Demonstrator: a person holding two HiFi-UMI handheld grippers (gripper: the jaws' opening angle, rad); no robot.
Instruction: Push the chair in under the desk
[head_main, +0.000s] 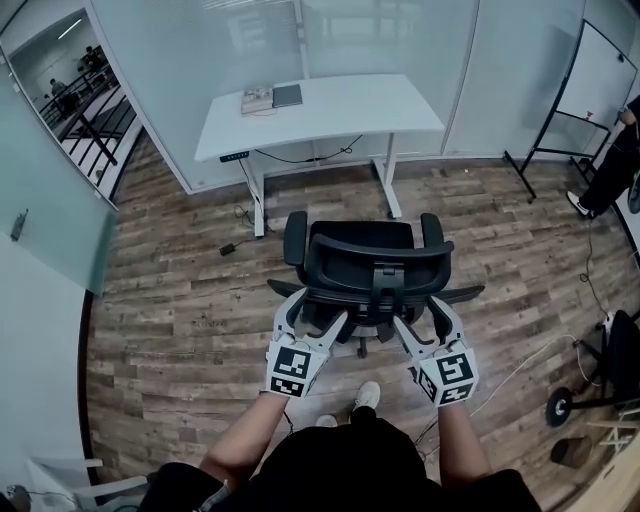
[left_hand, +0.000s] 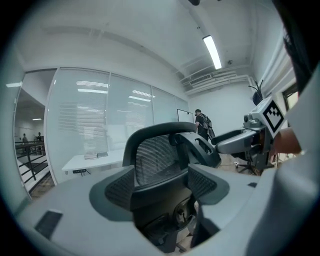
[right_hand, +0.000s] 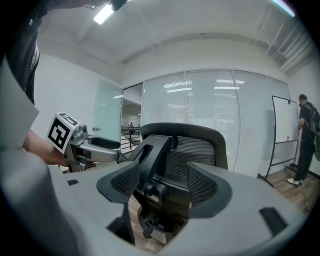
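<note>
I have my left gripper (head_main: 315, 320) and right gripper (head_main: 420, 322) up at the back of the black mesh office chair (head_main: 365, 250), one on each side of its central spine. The left fingers (left_hand: 114, 189) stand wide apart. The backrest shows between and beyond them, and they are clamped on nothing. The right fingers (right_hand: 207, 187) are just as wide, framing the spine and the mesh. I cannot tell whether any fingertip actually touches the chair. The chair stands on the wood floor (head_main: 180, 300) with its back toward me and its seat facing the white bench (head_main: 340, 115). It is near the bench but clear of it, not under the top. A grey laptop (head_main: 287, 95) lies toward the bench's far edge. A person (head_main: 612, 165) stands by a whiteboard (head_main: 600, 70) at the right.
</note>
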